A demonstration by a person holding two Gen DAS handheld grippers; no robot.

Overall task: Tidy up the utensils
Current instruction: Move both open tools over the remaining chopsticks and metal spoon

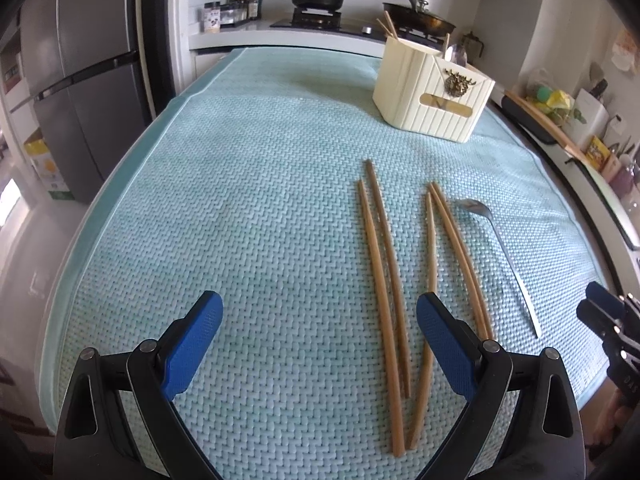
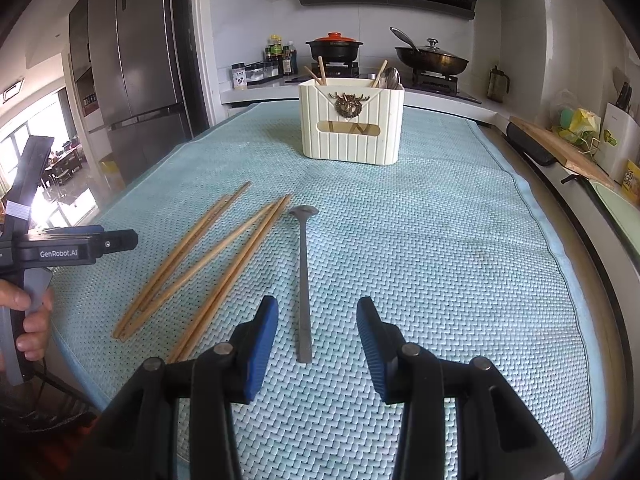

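- The left tongs [image 1: 319, 342] hang over the near part of the worktop with their blue pads spread wide and nothing between them; they are released.
- The right tongs [image 2: 317, 338] are also released: the pads stand apart with a gap on each side of the spoon [image 2: 304, 276], whose handle end lies on the cloth between them, untouched.
- A pale blue woven mat [image 1: 240, 200] covers the worktop, and all the loose utensils lie on it.
- Four wooden chopsticks [image 1: 384, 280] lie roughly side by side, running away from the cameras. In the left wrist view two lie just inside the right pad of the left tongs, and two more [image 1: 452, 240] pass partly behind that pad.
- The metal spoon lies just to the right of the chopsticks, apart from them, its bowl pointing toward the holder.
- A cream ribbed utensil holder [image 2: 352, 128] stands upright at the far side of the mat, well apart from the loose pieces. It bears a dark metal ornament [image 2: 352, 104] on its front, with a slot below it.
- Chopsticks poke out of the holder's left side; another chopstick and spoons [image 2: 390, 78] stand in its right side.
- A hand [image 2: 30, 316] grips the handle of the left tongs at the left edge of the right wrist view.
- Behind the worktop are a stove with a black pot with a red lid [image 2: 334, 46] and a lidded pan [image 2: 432, 60].
- A grey refrigerator [image 2: 136, 60] stands on the left.
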